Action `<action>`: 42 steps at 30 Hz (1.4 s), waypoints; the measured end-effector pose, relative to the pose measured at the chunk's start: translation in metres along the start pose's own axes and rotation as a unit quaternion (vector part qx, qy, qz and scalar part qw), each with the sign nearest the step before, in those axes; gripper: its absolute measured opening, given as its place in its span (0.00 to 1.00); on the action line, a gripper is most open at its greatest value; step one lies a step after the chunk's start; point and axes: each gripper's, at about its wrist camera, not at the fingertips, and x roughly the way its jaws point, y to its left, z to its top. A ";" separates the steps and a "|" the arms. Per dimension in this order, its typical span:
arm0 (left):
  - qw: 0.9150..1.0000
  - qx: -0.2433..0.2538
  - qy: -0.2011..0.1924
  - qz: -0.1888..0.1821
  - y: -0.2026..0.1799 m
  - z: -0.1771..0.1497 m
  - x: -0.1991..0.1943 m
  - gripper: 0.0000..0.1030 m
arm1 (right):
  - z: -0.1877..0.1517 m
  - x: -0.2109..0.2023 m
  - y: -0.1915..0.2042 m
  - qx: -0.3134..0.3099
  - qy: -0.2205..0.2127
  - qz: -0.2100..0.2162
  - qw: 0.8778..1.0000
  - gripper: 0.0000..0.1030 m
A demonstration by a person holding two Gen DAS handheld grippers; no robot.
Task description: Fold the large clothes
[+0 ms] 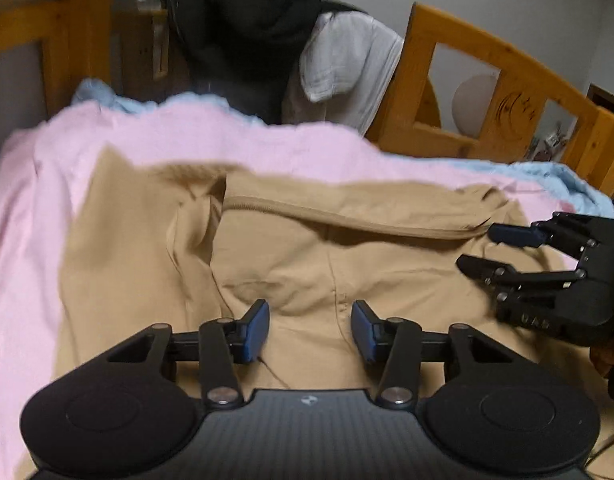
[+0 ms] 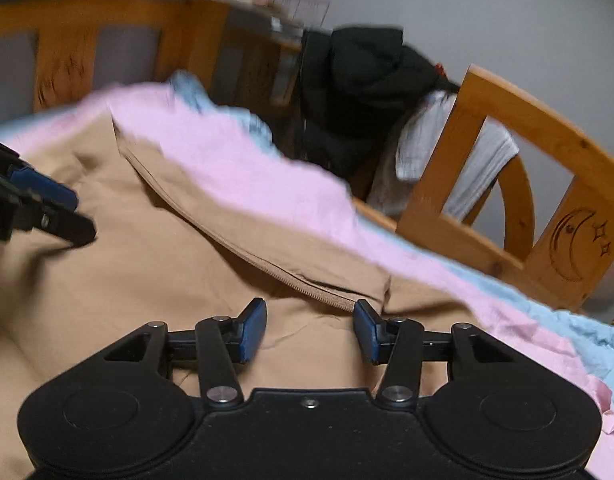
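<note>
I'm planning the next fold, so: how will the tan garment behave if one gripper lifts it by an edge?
The tan garment will probably drape and sag rather than hold shape; it already lies in soft creases. Its zipper seam looks stiffer, so it may fold unevenly there. It may slide on the pink sheet beneath.

One tan garment (image 1: 307, 264), one pink sheet (image 1: 35, 208), one light-blue blanket (image 1: 563, 180), one black hoodie (image 1: 247, 28), one white cloth (image 1: 347, 56), two hand-held grippers: left (image 1: 310, 330), right (image 2: 309, 330).

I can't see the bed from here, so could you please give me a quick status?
Both grippers, left and right, open, holding nothing. Tan garment spread on pink sheet, partly folded. Nothing in the way.
</note>
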 end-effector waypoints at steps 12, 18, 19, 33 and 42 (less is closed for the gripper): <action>1.000 0.000 0.004 -0.006 0.001 -0.023 -0.025 0.62 | -0.017 -0.039 0.011 -0.004 0.013 0.022 1.000 0.63; 0.998 -0.036 -0.001 -0.047 0.016 -0.020 -0.040 0.73 | -0.020 -0.044 -0.008 0.097 0.021 0.025 0.995 0.69; 0.998 -0.044 -0.005 -0.054 0.019 -0.020 -0.049 0.75 | -0.018 -0.053 -0.009 0.098 0.015 0.026 0.995 0.69; 0.995 0.048 -0.080 -0.034 -0.020 -0.061 -0.214 0.98 | -0.044 -0.234 -0.003 0.064 -0.067 0.048 0.995 0.99; 0.992 0.102 -0.041 -0.057 -0.049 -0.147 -0.266 0.99 | -0.105 -0.321 0.043 0.064 -0.034 0.070 0.995 0.99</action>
